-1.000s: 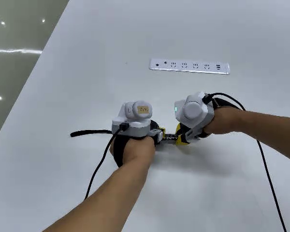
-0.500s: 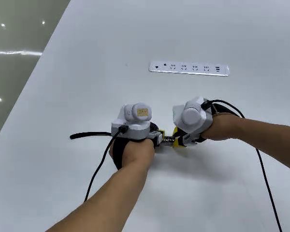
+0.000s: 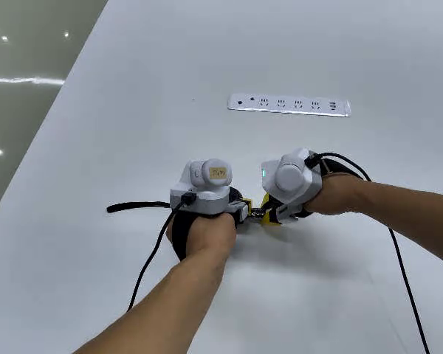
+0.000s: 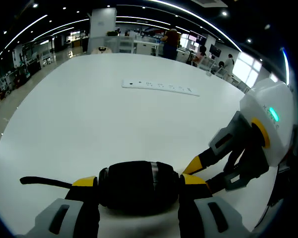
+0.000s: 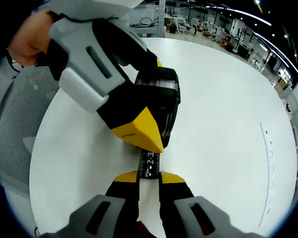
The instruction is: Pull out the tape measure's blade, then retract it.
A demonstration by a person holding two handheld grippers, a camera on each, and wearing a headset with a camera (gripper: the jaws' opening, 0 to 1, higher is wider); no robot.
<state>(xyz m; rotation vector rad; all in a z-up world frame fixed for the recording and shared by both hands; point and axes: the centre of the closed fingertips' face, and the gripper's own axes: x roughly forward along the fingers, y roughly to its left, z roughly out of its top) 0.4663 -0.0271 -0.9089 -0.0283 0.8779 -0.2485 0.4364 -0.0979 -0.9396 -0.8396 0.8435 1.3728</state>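
White workbench (image 3: 133, 110), head view centre: left gripper (image 4: 139, 181) clamped round black tape measure case (image 5: 161, 101). Right gripper (image 5: 150, 178) pinched tight on blade (image 5: 150, 161) tip. Short blade stretch runs straight, case to right gripper, left-right across frame; next move likely along that axis.

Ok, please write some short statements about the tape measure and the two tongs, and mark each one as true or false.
1. The left tongs grip the black case of the tape measure. True.
2. The right tongs are open and away from the blade. False: they are shut on the blade, close to the case.
3. The power strip lies between the two tongs. False: it lies beyond them on the white table.
4. A short piece of blade is out of the case. True.
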